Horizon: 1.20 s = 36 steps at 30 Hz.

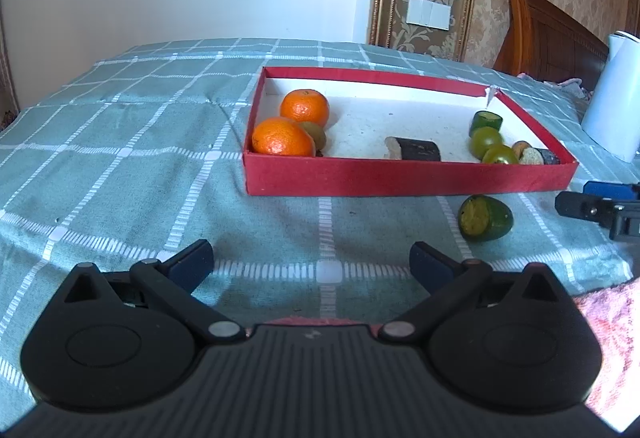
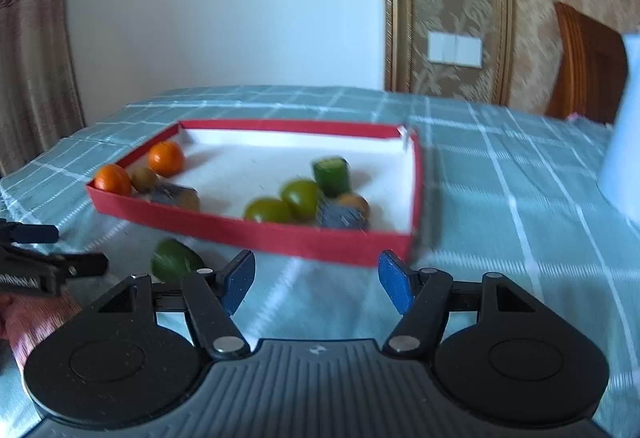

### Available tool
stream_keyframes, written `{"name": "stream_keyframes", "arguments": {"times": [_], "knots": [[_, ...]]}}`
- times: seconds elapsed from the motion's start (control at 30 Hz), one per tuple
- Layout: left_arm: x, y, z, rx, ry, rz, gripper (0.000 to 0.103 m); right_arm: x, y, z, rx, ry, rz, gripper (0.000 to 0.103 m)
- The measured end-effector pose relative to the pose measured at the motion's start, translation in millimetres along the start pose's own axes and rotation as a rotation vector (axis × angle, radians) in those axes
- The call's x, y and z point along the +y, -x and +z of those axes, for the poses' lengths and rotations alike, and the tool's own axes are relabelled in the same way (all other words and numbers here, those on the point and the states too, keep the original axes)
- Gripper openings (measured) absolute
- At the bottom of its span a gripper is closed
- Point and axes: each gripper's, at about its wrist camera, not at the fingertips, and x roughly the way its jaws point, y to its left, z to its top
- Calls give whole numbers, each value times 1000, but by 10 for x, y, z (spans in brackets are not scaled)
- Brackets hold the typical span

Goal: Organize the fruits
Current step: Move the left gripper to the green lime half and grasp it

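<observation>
A shallow red box (image 1: 404, 178) (image 2: 280, 236) lies on the checked cloth. In it at the left are two oranges (image 1: 283, 137) (image 2: 165, 158) and a kiwi (image 1: 314, 132). At the right are green fruits (image 1: 486, 141) (image 2: 301, 198), a green cut piece (image 1: 486, 122) (image 2: 330, 170) and dark rolls (image 1: 418, 150). A cut green fruit (image 1: 485, 218) (image 2: 174, 261) lies on the cloth outside the box, in front of it. My left gripper (image 1: 312, 262) is open and empty, low over the cloth. My right gripper (image 2: 316, 278) is open and empty, near the box's front wall; it also shows in the left wrist view (image 1: 600, 208).
A white cylinder (image 1: 616, 98) (image 2: 624, 126) stands to the right of the box. A wooden headboard (image 1: 552, 38) is behind it. A pink towel (image 1: 612, 338) (image 2: 32, 318) lies near the front edge. The left gripper shows at the left of the right wrist view (image 2: 36, 262).
</observation>
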Motion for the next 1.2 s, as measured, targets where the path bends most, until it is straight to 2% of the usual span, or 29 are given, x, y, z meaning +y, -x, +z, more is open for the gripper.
{"name": "stream_keyframes", "arguments": {"times": [0.23, 0.33, 0.4, 0.5, 0.67, 0.8, 1.0, 1.13, 1.2], "knots": [[-155, 67, 89, -7, 55, -87, 103, -78, -59, -47, 23, -34, 4, 68], [-309, 74, 155, -22, 25, -109, 103, -89, -60, -60, 28, -40, 8, 68], [-426, 92, 186, -41, -9, -112, 103, -83, -51, -69, 26, -38, 1, 73], [-574, 70, 223, -40, -45, -134, 103, -86, -50, -72, 30, -40, -15, 75], [-786, -77, 247, -15, -94, -114, 103, -80, -20, -83, 17, -28, -44, 75], [-861, -188, 244, 12, -96, -114, 103, -108, -2, -89, 12, -29, -83, 75], [-895, -254, 231, 9, -103, -106, 103, -163, -26, -89, 28, -53, -108, 75], [-918, -296, 223, 14, -111, -94, 98, -182, -36, -86, 25, -62, -170, 76], [-943, -329, 218, 32, -123, -94, 91, -229, -43, -84, 30, -88, -178, 78]]}}
